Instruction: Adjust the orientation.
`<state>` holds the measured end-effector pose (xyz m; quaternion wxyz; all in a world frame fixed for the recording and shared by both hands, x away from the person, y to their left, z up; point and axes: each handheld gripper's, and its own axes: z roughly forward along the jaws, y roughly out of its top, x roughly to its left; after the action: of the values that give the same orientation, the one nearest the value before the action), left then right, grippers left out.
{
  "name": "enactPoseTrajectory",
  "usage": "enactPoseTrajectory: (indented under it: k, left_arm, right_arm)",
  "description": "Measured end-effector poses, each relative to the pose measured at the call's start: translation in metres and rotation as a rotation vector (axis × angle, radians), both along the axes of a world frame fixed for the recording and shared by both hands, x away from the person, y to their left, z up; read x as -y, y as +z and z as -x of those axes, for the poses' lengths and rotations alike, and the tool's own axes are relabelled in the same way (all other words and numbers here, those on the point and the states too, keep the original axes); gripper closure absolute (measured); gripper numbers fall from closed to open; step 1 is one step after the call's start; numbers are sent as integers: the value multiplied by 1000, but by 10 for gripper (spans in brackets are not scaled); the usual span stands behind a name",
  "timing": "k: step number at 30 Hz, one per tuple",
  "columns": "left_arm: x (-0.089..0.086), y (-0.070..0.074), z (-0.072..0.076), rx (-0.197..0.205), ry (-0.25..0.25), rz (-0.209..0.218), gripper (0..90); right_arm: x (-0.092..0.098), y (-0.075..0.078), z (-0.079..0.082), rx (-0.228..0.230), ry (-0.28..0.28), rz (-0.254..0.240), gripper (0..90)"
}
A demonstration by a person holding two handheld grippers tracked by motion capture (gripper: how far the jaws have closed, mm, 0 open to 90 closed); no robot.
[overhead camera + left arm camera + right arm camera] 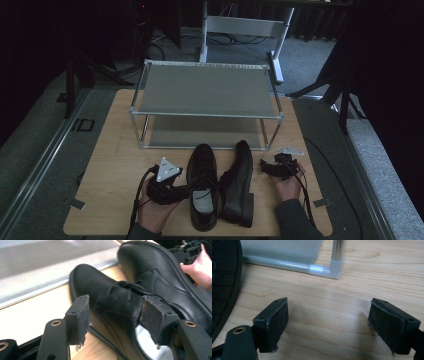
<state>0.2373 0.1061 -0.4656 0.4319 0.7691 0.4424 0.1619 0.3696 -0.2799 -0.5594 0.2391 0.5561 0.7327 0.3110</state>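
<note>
Near the front edge of the tabletop [100, 175], the left shoe [202, 187] stands upright with your left gripper [115, 320] wide open astride its stiff, slippery collar—grip there; your right gripper [329, 322] gapes empty.

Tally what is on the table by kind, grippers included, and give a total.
Black shoes: 2, one upright and one on its side
Shoe rack: 1
Grippers: 2, the left gripper and the right gripper, both with jaws open
Total: 5
</note>
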Motion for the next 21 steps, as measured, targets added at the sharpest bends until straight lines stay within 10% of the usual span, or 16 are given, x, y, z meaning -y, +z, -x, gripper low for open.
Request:
enactPoseTrajectory:
  k: [7, 21]
  left_arm:
    - [-15, -7, -8, -15, 68, -13, 403]
    - [-19, -15, -13, -36, 81, -21, 403]
  right_arm:
    - [-2, 11, 9, -43, 13, 12, 309]
    - [-20, 76, 61, 57, 203, -100, 396]
